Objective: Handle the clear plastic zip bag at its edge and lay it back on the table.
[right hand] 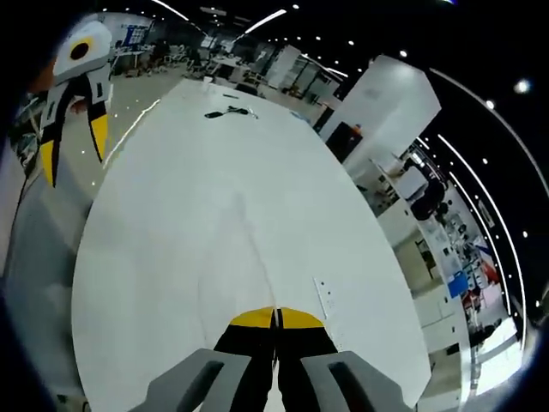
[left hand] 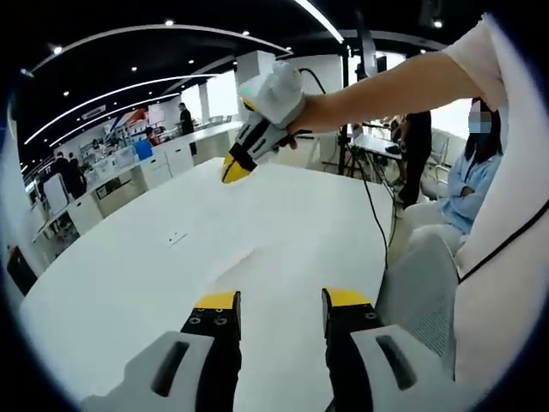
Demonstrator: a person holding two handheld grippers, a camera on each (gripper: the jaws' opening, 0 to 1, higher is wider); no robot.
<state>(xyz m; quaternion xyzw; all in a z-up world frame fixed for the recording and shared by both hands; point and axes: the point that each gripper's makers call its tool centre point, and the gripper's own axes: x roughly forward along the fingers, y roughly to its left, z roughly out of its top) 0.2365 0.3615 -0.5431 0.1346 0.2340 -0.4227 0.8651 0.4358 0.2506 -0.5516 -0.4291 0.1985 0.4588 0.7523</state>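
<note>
In the left gripper view the left gripper (left hand: 280, 311) rises from six o'clock with its yellow-tipped jaws spread wide on nothing, above the white table (left hand: 129, 283), where the clear plastic zip bag (left hand: 225, 260) lies flat and faint just ahead of the tips; the right gripper (left hand: 237, 167) hangs at twelve o'clock, held on a bare arm, tips together. In the right gripper view the right gripper (right hand: 276, 318) sits at six o'clock with its jaws pressed closed, and I cannot tell whether any film is pinched between them; the bag (right hand: 244, 232) stretches as a pale sheet from the tips toward twelve o'clock, and the left gripper (right hand: 73, 142) hangs spread apart at ten o'clock.
</note>
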